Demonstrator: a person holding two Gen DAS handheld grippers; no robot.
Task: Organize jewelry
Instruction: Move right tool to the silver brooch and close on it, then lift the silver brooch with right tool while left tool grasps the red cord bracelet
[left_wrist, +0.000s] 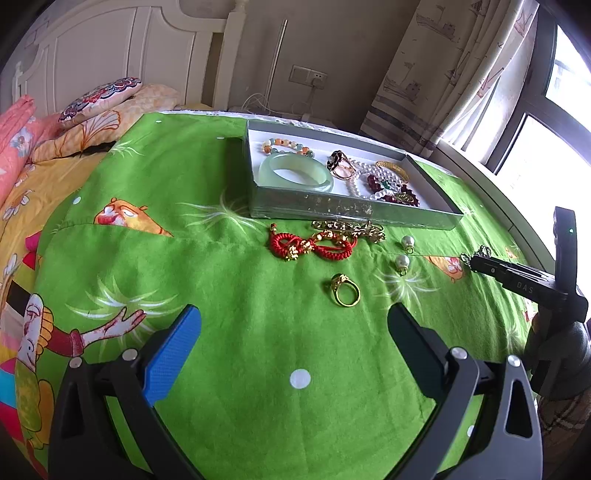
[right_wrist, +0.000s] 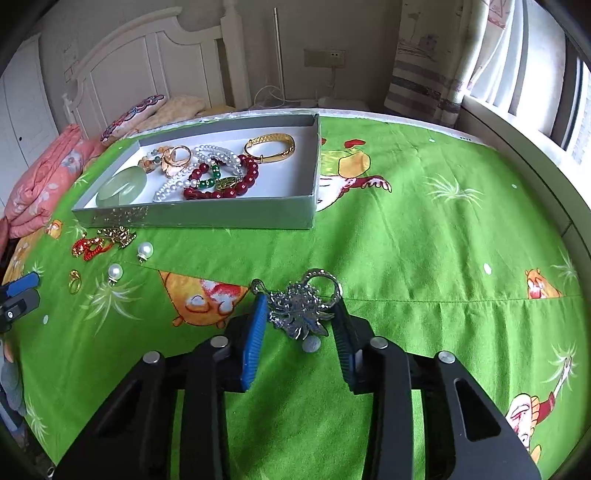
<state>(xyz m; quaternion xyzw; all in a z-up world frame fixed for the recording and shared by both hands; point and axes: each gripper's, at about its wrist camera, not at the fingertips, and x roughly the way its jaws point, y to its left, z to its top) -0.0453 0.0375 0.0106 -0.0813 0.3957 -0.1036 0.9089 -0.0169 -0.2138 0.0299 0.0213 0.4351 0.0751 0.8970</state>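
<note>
A grey box (left_wrist: 351, 213) (right_wrist: 207, 218) on the green sheet holds a jade bangle (left_wrist: 295, 173), bead bracelets, a pearl string (right_wrist: 173, 186), a gold bangle (right_wrist: 269, 147) and rings. In front of it lie a red cord bracelet (left_wrist: 312, 248), a gold chain piece (left_wrist: 351, 227), two pearl pendants (left_wrist: 404, 251) and a gold ring (left_wrist: 345, 291). My left gripper (left_wrist: 293, 325) is open and empty, just short of the gold ring. My right gripper (right_wrist: 299, 306) is shut on a silver brooch (right_wrist: 299, 306), right of the loose pieces; it also shows in the left wrist view (left_wrist: 476, 258).
The green cartoon sheet (right_wrist: 424, 240) covers the bed. Pillows and a pink quilt (left_wrist: 22, 140) lie at the far left by the white headboard. A curtain and window (left_wrist: 535, 110) are at the right, past the bed's edge.
</note>
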